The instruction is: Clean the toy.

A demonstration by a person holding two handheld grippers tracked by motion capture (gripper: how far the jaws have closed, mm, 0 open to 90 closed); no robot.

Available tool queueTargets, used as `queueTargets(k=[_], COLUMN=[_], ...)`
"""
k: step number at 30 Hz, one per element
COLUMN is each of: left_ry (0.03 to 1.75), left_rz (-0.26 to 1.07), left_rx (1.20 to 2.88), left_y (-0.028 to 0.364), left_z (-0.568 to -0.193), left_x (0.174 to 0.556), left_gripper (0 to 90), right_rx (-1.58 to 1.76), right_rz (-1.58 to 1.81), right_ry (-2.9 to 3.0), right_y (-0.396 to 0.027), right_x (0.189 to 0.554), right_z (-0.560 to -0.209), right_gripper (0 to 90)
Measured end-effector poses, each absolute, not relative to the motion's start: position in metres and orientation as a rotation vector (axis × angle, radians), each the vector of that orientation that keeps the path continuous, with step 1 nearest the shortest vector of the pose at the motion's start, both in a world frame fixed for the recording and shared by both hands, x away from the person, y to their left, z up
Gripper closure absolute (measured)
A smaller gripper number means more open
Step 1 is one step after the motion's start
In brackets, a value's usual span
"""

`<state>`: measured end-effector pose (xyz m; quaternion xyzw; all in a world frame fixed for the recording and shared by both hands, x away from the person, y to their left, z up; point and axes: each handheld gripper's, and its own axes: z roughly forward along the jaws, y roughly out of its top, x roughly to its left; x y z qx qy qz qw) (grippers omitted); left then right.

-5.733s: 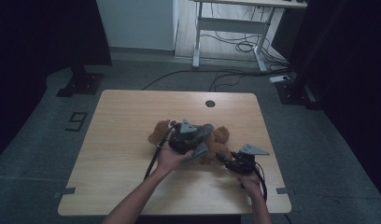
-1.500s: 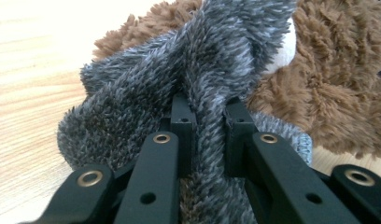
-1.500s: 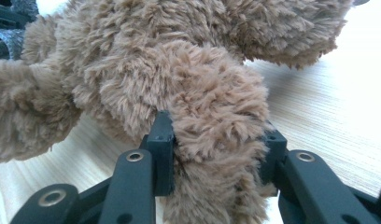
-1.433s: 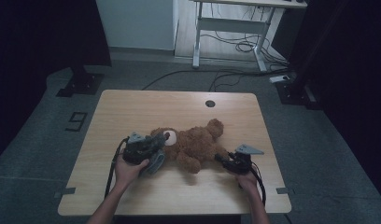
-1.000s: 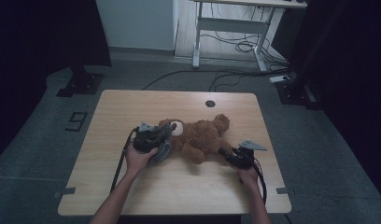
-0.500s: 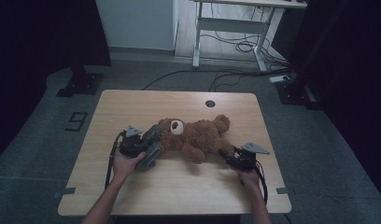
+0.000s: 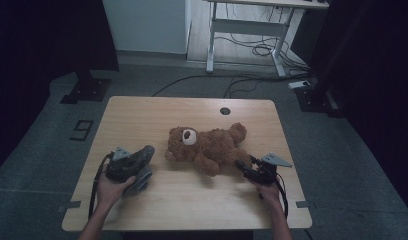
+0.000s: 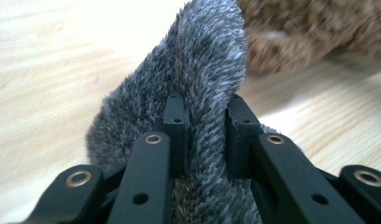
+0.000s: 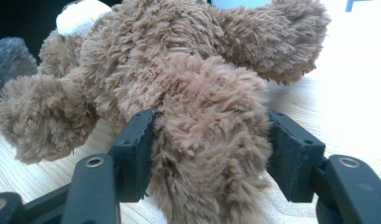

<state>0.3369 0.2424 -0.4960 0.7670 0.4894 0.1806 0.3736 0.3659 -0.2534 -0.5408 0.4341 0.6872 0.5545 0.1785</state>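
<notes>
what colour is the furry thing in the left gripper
Grey fur piece; the left gripper view shows it best.

- Pale wood counter [image 7: 142, 112] with a round hole [image 7: 224, 110].
- Grey floor [image 7: 47, 145], dim light.
- White desk frame [image 7: 247, 27] behind, cables [image 7: 257, 50] beneath.
- Dark curtains [image 7: 37, 35] at both sides.

The teddy bear [image 7: 212, 146] is warm brown all over, in shaggy plush, with a white muzzle patch on its face. The furry cloth [image 7: 140, 163] at the left is grey, its short pile flecked light and dark like salt and pepper. The left gripper [image 8: 205, 135] has matt black jaws dotted with brass-coloured rivets; the right gripper [image 9: 209, 154] is black too, with a grey plate on top. The table [image 7: 192, 200] is pale wood with fine straight grain and a dark round hole at its far edge. The floor around it is dull grey.
</notes>
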Motion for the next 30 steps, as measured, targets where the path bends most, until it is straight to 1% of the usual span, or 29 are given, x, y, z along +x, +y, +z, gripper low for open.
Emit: queueTargets(k=[4, 7, 8, 13, 16, 17, 18, 19, 23, 30], left_ry=[1.290, 1.309, 1.318, 1.334, 1.329, 1.323, 1.316, 1.310, 1.271, 1.210], left_rz=[0.445, 0.425, 0.411, 0.356, 0.403, 0.415, 0.437, 0.450, 0.473, 0.482], left_rx=[1.980, 1.992, 1.993, 1.976, 1.957, 1.948, 1.940, 1.933, 1.896, 1.861], left_y=[0.254, 0.257, 0.257, 0.261, 0.263, 0.264, 0.264, 0.265, 0.264, 0.249], left_z=[-0.507, -0.512, -0.513, -0.513, -0.509, -0.506, -0.503, -0.499, -0.485, -0.480], left_x=[0.331, 0.332, 0.333, 0.334, 0.332, 0.331, 0.329, 0.328, 0.320, 0.311], left_gripper=[73.0, 68.3, 68.3, 55.7, 47.3, 42.7, 42.7, 38.7, 36.1, 35.4], right_rx=[1.232, 1.233, 1.233, 1.226, 1.229, 1.220, 1.220, 1.213, 1.201, 1.191], right_rz=[1.571, 1.563, 1.563, 1.560, 1.572, 1.574, 1.574, 1.580, 1.615, 1.585], right_ry=[1.944, 1.948, 1.948, 1.944, 1.931, 1.924, 1.924, 1.912, 1.883, 1.893], right_y=[-0.253, -0.251, -0.251, -0.252, -0.254, -0.255, -0.255, -0.257, -0.262, -0.266], right_x=[0.367, 0.367, 0.367, 0.366, 0.365, 0.364, 0.364, 0.361, 0.354, 0.347], right_z=[-0.542, -0.543, -0.543, -0.541, -0.539, -0.537, -0.537, -0.533, -0.525, -0.520], right_gripper=[38.7, 38.7, 38.7, 38.5, 37.9, 37.4, 37.4, 36.8, 36.0, 31.5])
